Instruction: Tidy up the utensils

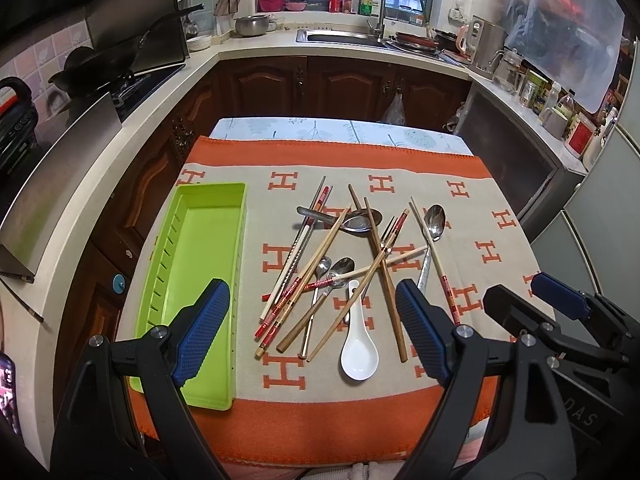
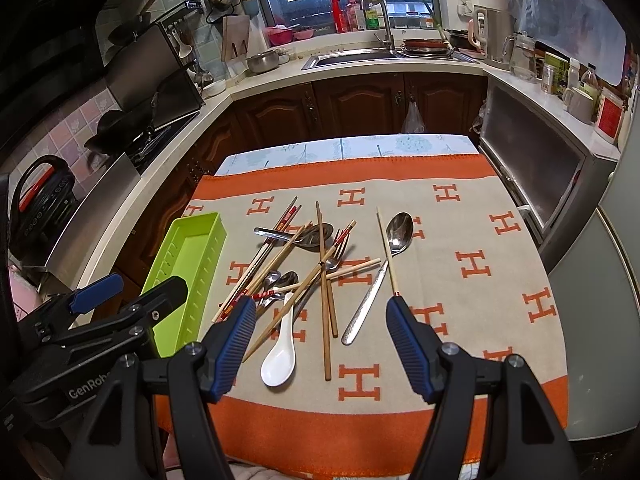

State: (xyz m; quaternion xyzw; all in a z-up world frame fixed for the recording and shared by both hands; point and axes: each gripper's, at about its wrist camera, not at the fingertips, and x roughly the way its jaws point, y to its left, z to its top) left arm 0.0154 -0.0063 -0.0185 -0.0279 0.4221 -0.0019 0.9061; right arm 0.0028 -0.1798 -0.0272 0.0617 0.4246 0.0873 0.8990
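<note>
A green utensil tray (image 1: 200, 248) (image 2: 188, 264) lies empty on the left of an orange-and-beige cloth. Beside it sits a jumbled pile of wooden chopsticks (image 1: 320, 268) (image 2: 325, 292), several metal spoons, and a white ceramic spoon (image 1: 358, 344) (image 2: 280, 354). One long steel spoon (image 1: 434, 224) (image 2: 398, 232) lies at the pile's right. My left gripper (image 1: 312, 292) hovers open above the near edge, spanning tray edge and pile. My right gripper (image 2: 320, 304) is open over the pile's near side, holding nothing. Each gripper shows in the other's view, the right gripper (image 1: 516, 294) and left gripper (image 2: 140, 286).
The cloth (image 1: 480, 208) covers a small table (image 1: 320, 128) in a narrow kitchen. Dark wood cabinets (image 1: 340, 84) stand beyond it, a stove with a wok (image 1: 100, 68) at left, a sink (image 1: 340, 36) at the back, a metal-fronted unit (image 2: 532, 160) at right.
</note>
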